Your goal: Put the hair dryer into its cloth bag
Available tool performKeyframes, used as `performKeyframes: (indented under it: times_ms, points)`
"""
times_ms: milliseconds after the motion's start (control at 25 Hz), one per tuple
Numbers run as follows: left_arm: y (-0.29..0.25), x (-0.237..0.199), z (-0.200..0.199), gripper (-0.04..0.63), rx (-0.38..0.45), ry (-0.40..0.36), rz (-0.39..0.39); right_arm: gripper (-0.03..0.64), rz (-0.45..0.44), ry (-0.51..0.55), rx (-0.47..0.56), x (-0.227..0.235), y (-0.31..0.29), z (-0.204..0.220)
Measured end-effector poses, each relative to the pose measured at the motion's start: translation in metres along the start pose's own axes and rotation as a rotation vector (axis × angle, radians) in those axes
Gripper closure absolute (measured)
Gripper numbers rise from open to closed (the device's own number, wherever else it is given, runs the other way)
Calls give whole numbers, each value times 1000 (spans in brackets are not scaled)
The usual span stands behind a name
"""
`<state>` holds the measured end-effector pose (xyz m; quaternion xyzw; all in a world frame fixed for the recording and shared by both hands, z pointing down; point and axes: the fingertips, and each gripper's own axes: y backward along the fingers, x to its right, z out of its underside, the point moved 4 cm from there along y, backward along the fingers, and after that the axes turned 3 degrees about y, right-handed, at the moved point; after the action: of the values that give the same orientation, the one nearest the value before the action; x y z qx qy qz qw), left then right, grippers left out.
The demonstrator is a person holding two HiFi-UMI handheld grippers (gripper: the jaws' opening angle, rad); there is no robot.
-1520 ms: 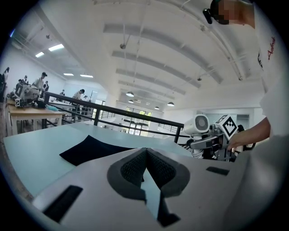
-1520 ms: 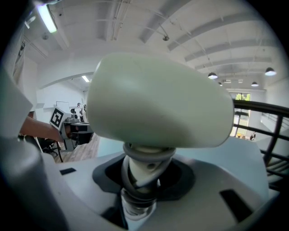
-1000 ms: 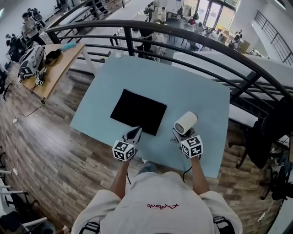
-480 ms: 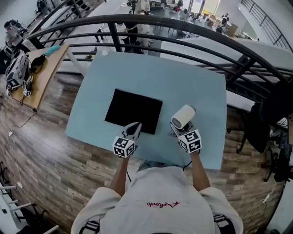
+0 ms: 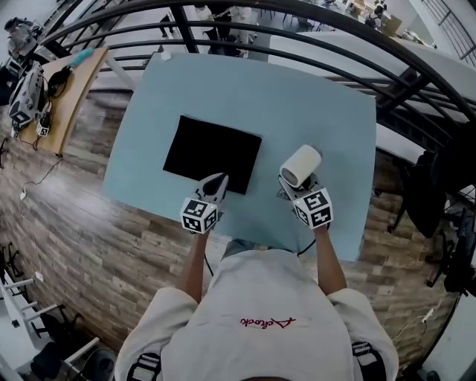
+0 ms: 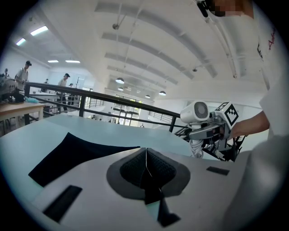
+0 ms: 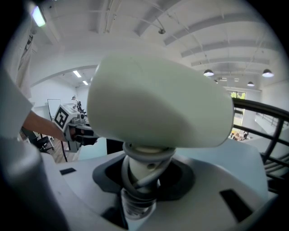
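Hair dryer [image 5: 301, 165] clamped in right gripper [image 5: 292, 191] fingers; left gripper [image 5: 218, 181] fingers together, empty

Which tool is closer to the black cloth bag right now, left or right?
Left. The left tool, shut and empty, sits at the bag's near edge. The right tool holds the hair dryer by its handle, off to the bag's right over bare table.

Wood-plank floor [image 5: 97, 245], black curved railing [image 5: 312, 18]
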<state>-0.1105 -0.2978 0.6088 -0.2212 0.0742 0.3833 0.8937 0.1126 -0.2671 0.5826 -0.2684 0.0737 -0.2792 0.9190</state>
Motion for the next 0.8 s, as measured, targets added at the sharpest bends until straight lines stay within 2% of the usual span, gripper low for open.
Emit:
performKeyframes:
  times_ms: [440, 480, 560, 600, 680, 800]
  points:
    - [-44, 21, 38, 586, -148, -20, -48, 453, -82, -3, -26, 23, -4, 28]
    - [-49, 22, 42, 577, -167, -22, -49, 453, -87, -7, -26, 24, -5, 30]
    - [-58, 24, 52, 488, -212, -26, -51, 453, -98, -14, -28, 27, -7, 34]
    - [-62, 26, 58, 471, -239, -35, -56, 454, -104, -17, -30, 28, -7, 36]
    - [-68, 27, 71, 454, -307, -89, -75, 453, -114, -21, -34, 28, -8, 39]
    - [-77, 32, 86, 449, -412, -214, -90, 453, -118, -17, -40, 28, -8, 41]
